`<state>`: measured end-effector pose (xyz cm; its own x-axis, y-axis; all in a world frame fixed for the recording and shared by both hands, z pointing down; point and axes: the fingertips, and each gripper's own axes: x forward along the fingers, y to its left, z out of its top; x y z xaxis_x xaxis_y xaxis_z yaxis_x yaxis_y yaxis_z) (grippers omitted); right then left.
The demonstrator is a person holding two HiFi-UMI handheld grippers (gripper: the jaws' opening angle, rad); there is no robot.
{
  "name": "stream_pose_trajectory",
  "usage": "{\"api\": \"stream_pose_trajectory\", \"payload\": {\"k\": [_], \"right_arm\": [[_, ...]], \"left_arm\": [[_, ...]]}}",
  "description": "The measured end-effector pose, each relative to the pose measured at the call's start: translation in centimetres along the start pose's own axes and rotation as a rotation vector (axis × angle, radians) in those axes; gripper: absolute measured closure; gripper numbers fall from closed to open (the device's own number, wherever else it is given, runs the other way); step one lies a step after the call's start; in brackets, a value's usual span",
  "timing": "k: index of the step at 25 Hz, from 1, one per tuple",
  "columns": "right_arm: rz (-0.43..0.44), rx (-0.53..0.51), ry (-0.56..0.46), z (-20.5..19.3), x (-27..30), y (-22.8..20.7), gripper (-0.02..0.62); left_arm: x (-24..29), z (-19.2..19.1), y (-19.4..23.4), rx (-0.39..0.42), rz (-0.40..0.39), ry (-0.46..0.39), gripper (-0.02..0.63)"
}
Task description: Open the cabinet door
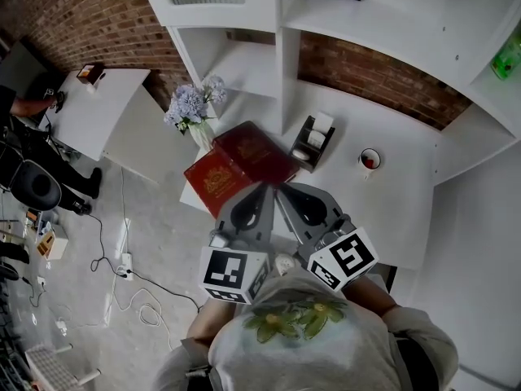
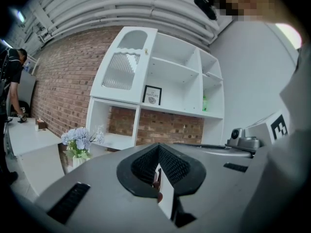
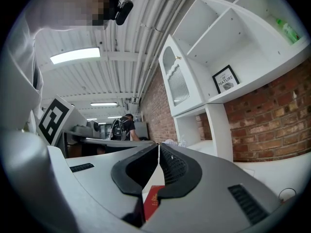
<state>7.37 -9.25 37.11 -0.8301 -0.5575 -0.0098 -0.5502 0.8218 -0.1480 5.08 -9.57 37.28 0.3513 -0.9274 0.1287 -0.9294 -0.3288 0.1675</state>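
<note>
- Cabinet door (image 2: 119, 69): ribbed pane, upper left of shelving (image 2: 180, 81), seemingly closed; head view crops its top.
- Left gripper (image 2: 158, 147), right gripper (image 3: 159, 147): fingers (image 2: 140, 166) together, empty, well apart from door.

Seen from above, the person holds both grippers close in front of the chest (image 1: 297, 320), side by side and almost touching. The left gripper (image 1: 260, 191) and the right gripper (image 1: 285, 192) point forward, away from the body, and their grey jaws lean toward each other so the tips come near together. Each carries a black-and-white marker cube at its rear. The left cube (image 1: 232, 274) sits just beside the right cube (image 1: 346, 259), both tight against the shirt. The hands are hidden beneath the cubes. In the left gripper view its ribbed black pads (image 2: 172, 165) meet at the tip with nothing between them. The right gripper's pads (image 3: 174, 166) are pressed together the same way, also empty.
</note>
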Motion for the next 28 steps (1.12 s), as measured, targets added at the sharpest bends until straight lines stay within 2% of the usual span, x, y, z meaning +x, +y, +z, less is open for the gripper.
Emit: {"api": "stream_pose_trajectory", "payload": {"k": [15,23,28], "right_arm": [[-0.060,0.001,-0.032,3.2,6.6,-4.9,0.571],[-0.052,-0.010,-0.022,4.1,9.7,-7.1,0.571],[-0.076,-0.038,-0.032,5.6,11.1,-8.8,0.571]], "left_arm": [[5.5,3.0,4.0,0.037,-0.119,0.014,0.595],[7.7,3.8,6.5,0.031,-0.134,-0.003,0.595],[8.8,4.4,7.5,0.022,-0.146,-0.006,0.595]]}}
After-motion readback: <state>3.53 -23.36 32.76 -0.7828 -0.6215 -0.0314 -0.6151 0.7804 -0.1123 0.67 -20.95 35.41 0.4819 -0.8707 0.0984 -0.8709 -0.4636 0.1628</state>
